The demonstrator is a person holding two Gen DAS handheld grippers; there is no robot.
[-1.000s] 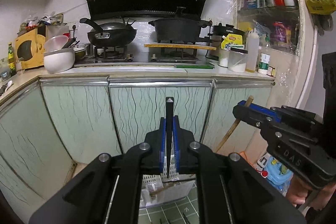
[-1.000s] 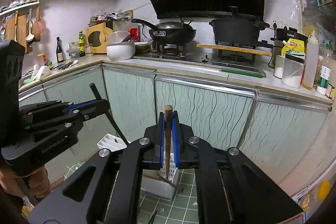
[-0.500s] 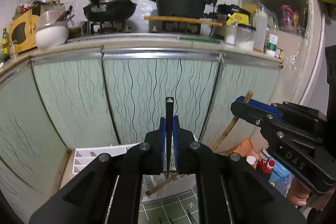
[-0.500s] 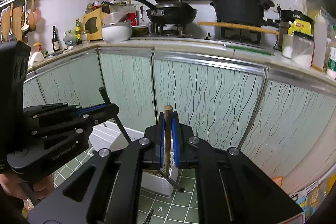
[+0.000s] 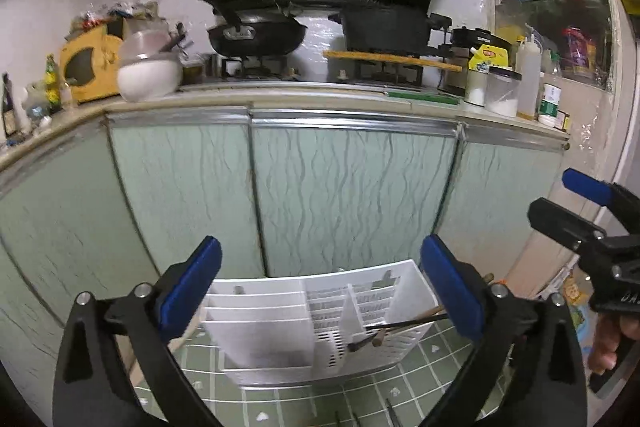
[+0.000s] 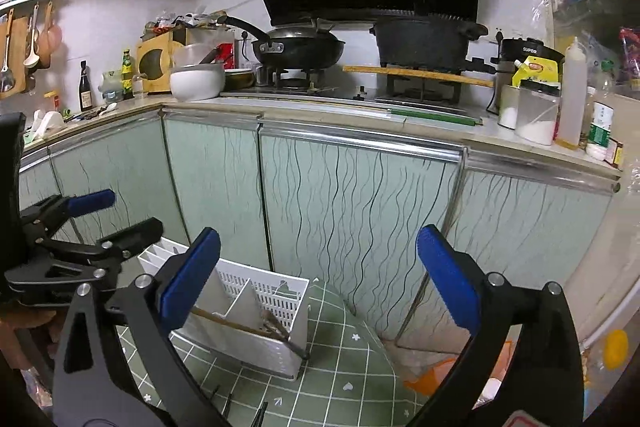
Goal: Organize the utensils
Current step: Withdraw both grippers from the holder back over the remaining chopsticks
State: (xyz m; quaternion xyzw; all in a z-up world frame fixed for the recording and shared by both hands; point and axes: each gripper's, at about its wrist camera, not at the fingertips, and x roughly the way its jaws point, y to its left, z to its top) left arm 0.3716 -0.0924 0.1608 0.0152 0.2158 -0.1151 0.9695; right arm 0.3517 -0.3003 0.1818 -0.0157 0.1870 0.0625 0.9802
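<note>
left gripper [image 5: 320, 291]: jaws have just sprung wide apart, nothing between the blue pads

organizer [image 5: 320, 323]: white slotted caddy on the green tiled floor [image 5: 360, 399], straight ahead of and below both grippers, just in front of the cabinet doors [image 5: 344, 195]

chopsticks [image 5: 400, 327]: one dark, one wooden, lying tilted in the organizer's compartment on the right gripper's side

right gripper [image 6: 318, 275]: also just popped open, pads empty, organizer below and a bit toward the left gripper
</note>
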